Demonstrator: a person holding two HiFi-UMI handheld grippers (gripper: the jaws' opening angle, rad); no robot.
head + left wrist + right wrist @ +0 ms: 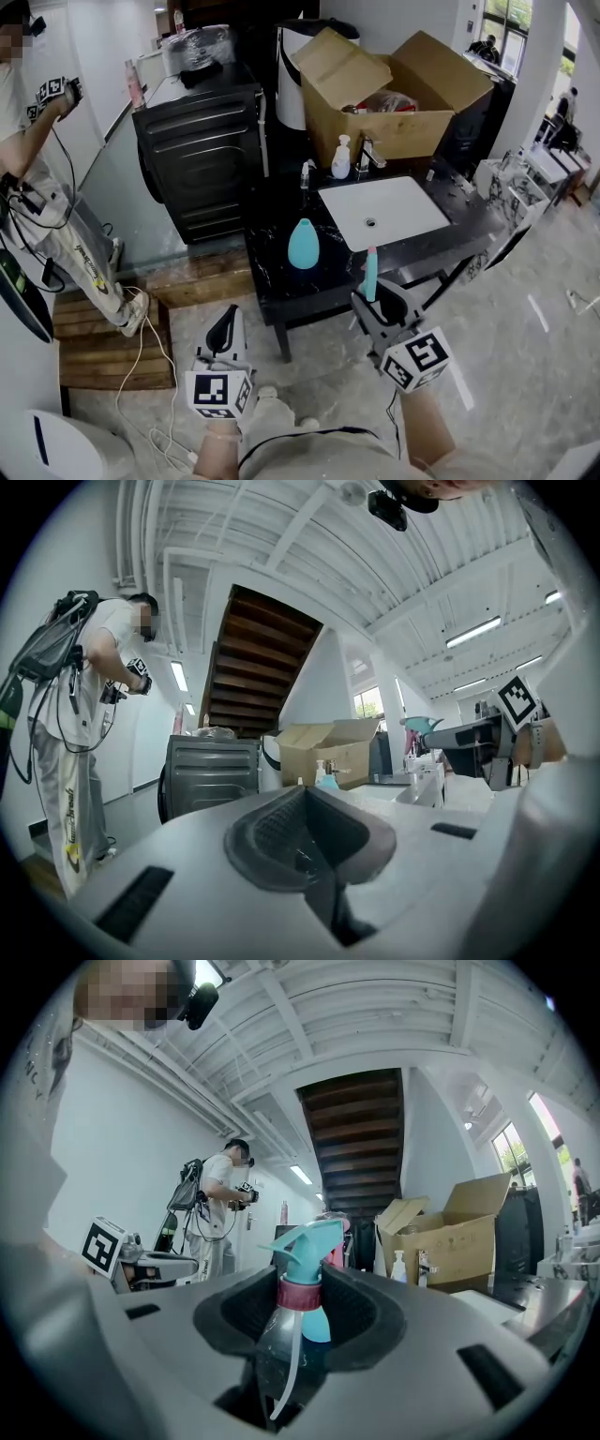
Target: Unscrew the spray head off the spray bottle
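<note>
Teal bottle (303,244) stands on the black counter (272,274), sink (405,201) to its right and cardboard box (403,127) far behind. The right claw (372,298) clamps the spray head (307,1246); the left claw (224,330) is pressed together, empty.

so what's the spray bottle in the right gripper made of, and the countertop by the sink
The spray bottle has a clear, slightly cloudy body, plastic by the look; the dip tube shows through it. Its spray head looks like matte teal moulded plastic, and the collar is dark pink, probably plastic too. The countertop is glossy black with pale veins: marble or an imitation, the look leaves that open.
</note>
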